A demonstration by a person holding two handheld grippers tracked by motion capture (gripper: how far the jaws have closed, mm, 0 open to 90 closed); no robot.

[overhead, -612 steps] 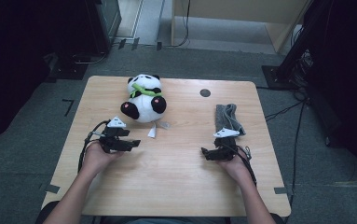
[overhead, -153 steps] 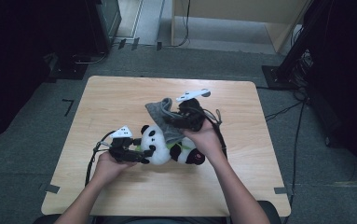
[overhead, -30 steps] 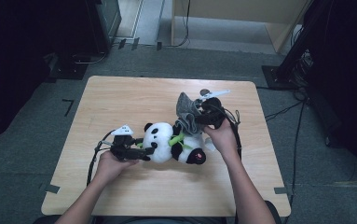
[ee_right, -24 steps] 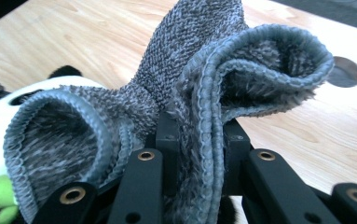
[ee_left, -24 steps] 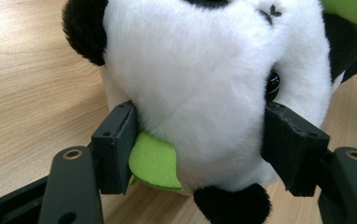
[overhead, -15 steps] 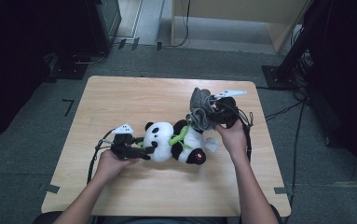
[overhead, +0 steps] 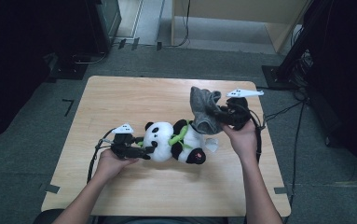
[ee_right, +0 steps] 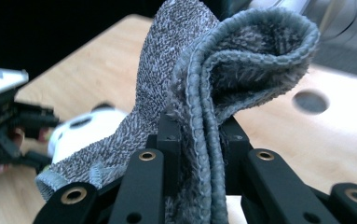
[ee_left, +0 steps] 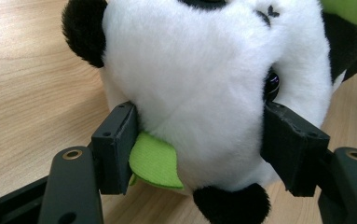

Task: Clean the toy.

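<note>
A black-and-white panda plush (overhead: 178,142) with a green scarf lies on its side at the middle of the wooden table (overhead: 120,100), head to the left. My left gripper (overhead: 151,149) is shut on the panda's head (ee_left: 204,70); both pads press into the white fur, and a green felt leaf (ee_left: 155,161) sits by the left pad. My right gripper (overhead: 217,115) is raised at the right, shut on a folded grey towel (overhead: 203,111). The towel (ee_right: 241,56) stands up out of the jaws of the right gripper (ee_right: 199,135), and its lower end hangs toward the panda (ee_right: 80,127).
A round dark hole (ee_right: 310,100) sits in the tabletop beyond the towel. Cables (overhead: 283,112) trail off the table's right side. Dark equipment stands on the floor at the left and right. Bare tabletop lies along the front edge and at the back left.
My right gripper has carried the grey towel up and to the right, drawing it off the panda's body. The left gripper and the panda's head have stayed put.
</note>
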